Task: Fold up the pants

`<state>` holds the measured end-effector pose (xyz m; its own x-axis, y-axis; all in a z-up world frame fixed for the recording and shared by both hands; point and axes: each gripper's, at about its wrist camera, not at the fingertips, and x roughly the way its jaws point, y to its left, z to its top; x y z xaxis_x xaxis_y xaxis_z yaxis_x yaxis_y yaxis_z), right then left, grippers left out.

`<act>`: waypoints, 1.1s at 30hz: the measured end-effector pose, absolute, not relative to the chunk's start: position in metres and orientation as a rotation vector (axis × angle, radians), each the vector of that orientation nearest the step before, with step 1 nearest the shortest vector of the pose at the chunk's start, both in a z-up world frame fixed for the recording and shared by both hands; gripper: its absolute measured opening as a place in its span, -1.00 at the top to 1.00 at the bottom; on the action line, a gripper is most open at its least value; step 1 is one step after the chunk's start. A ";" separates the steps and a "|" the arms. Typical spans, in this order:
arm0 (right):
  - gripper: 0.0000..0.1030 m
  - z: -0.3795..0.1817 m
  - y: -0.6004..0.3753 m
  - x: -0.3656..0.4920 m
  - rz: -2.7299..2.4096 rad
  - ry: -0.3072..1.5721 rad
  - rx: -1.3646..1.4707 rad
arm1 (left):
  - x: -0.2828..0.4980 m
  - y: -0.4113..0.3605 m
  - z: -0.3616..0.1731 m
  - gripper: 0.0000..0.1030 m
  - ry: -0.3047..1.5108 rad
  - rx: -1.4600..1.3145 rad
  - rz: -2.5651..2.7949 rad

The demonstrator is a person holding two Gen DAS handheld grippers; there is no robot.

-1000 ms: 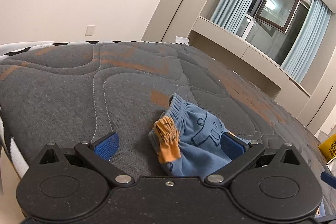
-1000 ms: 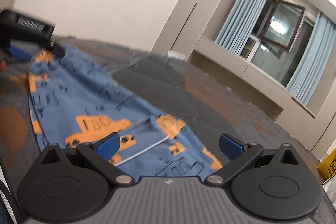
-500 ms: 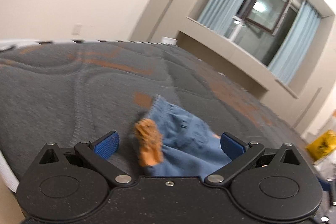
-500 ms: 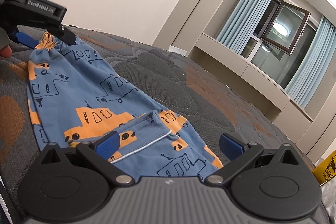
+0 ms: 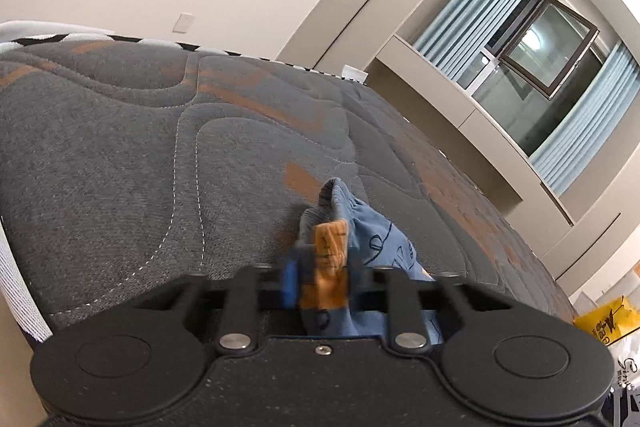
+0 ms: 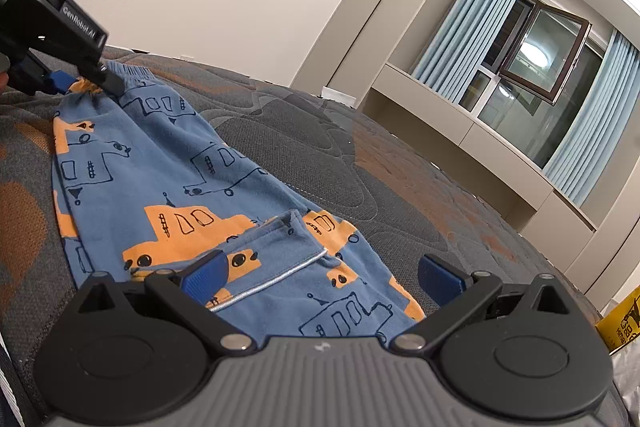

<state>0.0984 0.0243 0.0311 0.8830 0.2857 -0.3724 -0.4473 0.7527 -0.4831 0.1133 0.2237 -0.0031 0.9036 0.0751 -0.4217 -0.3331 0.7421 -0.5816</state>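
The left gripper (image 5: pixel 320 281) has just been closing, and its fingers (image 5: pixel 291 277) now pinch the bunched waistband corner of the pants (image 6: pixel 192 187), blue-and-orange cloth squeezed between the pads. That looks like the first grasp of the fold secured: the waist end can now be lifted or drawn over. The pants lie flat on the bed (image 5: pixel 120 155), running from the waistband near the bed's left edge down toward the near edge, where the leg end sits. The right gripper (image 6: pixel 320 273) hovers over that leg end with its fingers (image 6: pixel 208 273) spread wide, the cloth between them but not pinched. No containers hold anything here; a yellow bag (image 6: pixel 620 323) shows beyond the bed's right side, its contents hidden.
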 end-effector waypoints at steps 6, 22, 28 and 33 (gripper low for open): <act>-1.00 0.039 0.014 0.095 0.414 0.260 -0.541 | 0.113 0.209 0.022 0.64 0.316 -0.625 0.186; -1.00 0.055 -0.115 0.091 0.110 0.272 -0.403 | 0.114 0.033 0.093 0.63 0.219 -0.205 -0.273; -1.00 0.048 -0.176 0.086 -0.003 0.314 -0.325 | 0.114 -0.047 0.066 0.62 0.325 -0.037 -0.443; -1.00 0.040 -0.207 0.079 -0.040 0.346 -0.296 | 0.124 -0.088 0.024 0.58 0.443 0.080 -0.504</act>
